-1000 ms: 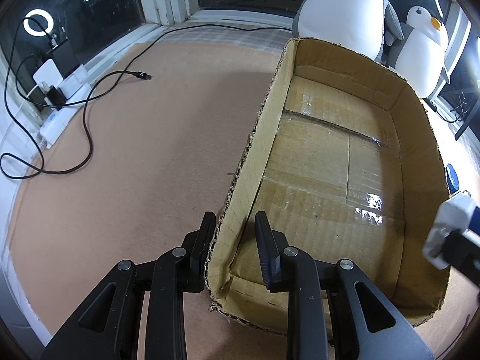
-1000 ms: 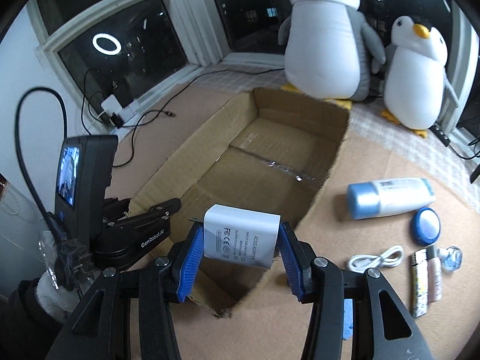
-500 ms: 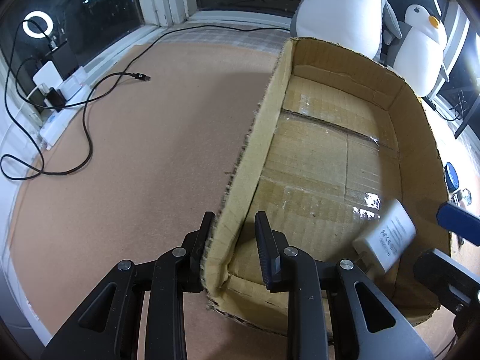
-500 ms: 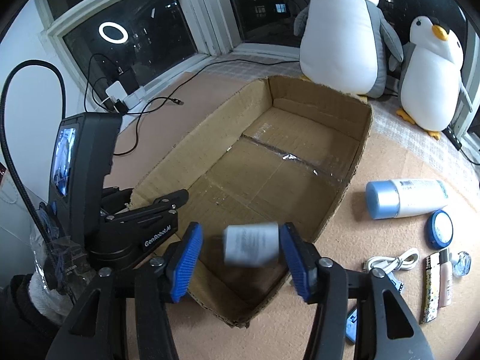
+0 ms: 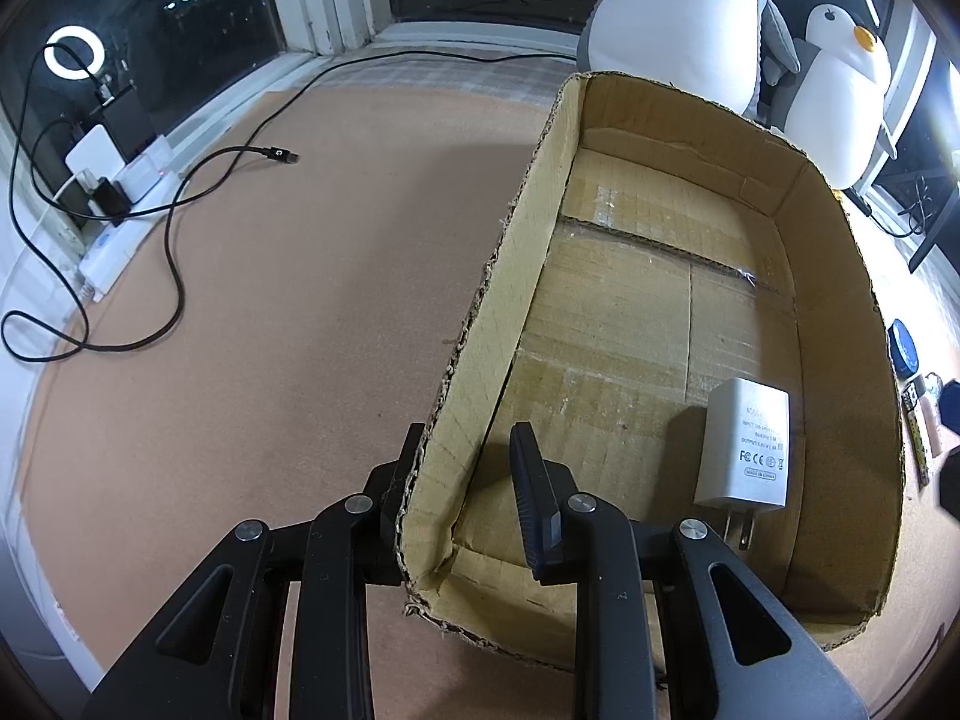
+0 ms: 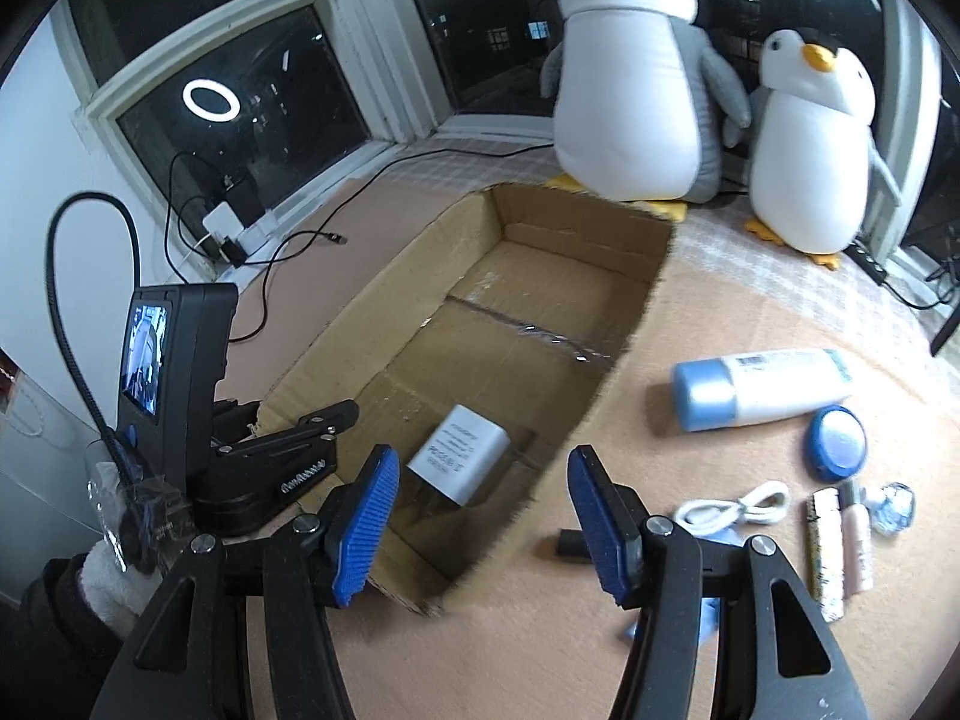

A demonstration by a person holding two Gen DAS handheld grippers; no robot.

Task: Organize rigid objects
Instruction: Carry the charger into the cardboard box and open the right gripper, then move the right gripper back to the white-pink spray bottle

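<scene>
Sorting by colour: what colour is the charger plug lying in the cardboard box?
White, with grey printed text; the power adapter shows best in the left wrist view.

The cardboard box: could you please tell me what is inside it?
Only a white power adapter lies on the floor of the cardboard box, near one corner. The near wall hides a strip of floor behind it.

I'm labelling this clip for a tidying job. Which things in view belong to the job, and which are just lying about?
Part of the job:
cardboard box
white charger, lying in the box
lotion bottle
blue round tin
white cable
slim tubes
left gripper, clamped on the box wall
right gripper, open

Just lying about:
plush penguins
black cable
power strip
</scene>
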